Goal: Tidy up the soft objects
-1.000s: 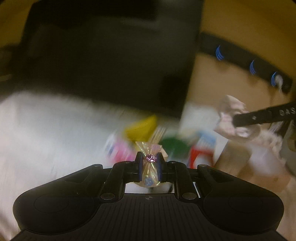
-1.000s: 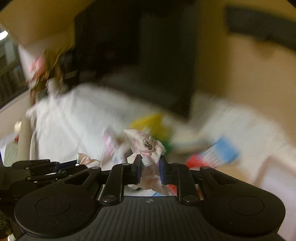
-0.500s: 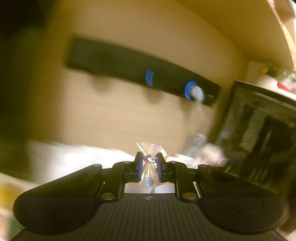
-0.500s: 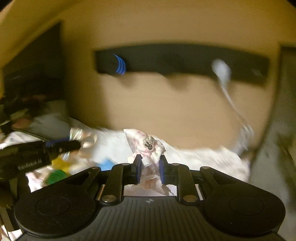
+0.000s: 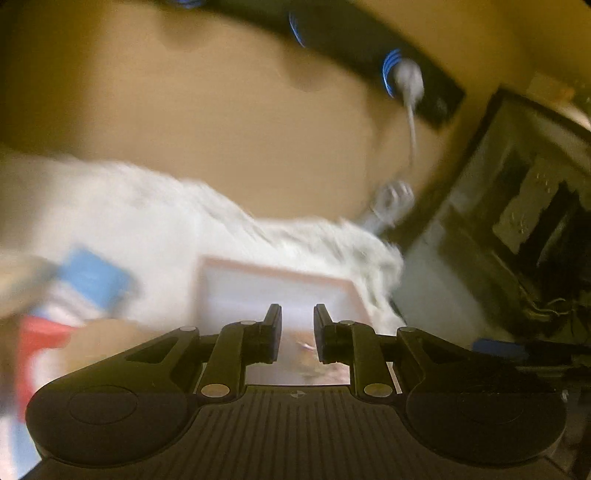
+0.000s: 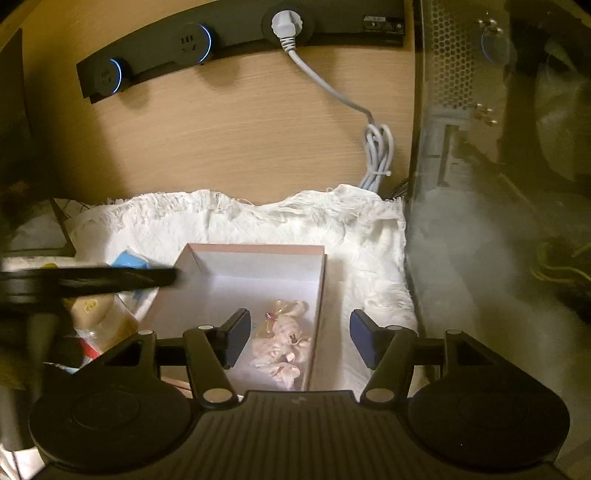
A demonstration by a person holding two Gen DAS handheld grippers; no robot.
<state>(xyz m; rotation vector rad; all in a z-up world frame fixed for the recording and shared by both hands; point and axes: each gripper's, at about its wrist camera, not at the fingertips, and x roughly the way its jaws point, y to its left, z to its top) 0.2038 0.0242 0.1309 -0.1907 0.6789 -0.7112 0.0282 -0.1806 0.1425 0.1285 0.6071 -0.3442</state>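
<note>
An open pink-edged box [image 6: 255,266] with a white inside sits on a fringed white cloth [image 6: 369,236]. Small pale pink wrapped soft pieces [image 6: 284,343] lie heaped against its right wall; one, in clear yellowish wrap [image 6: 267,325] with what looks like a pink tie, rests beside them.

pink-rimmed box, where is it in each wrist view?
Left wrist: pink-rimmed box sits lower centre, blurred, just beyond the fingertips.
Right wrist: the box sits centre, sharp, soft pink items inside near its right wall.
Shared landmark: white plug in the black socket strip.
</note>
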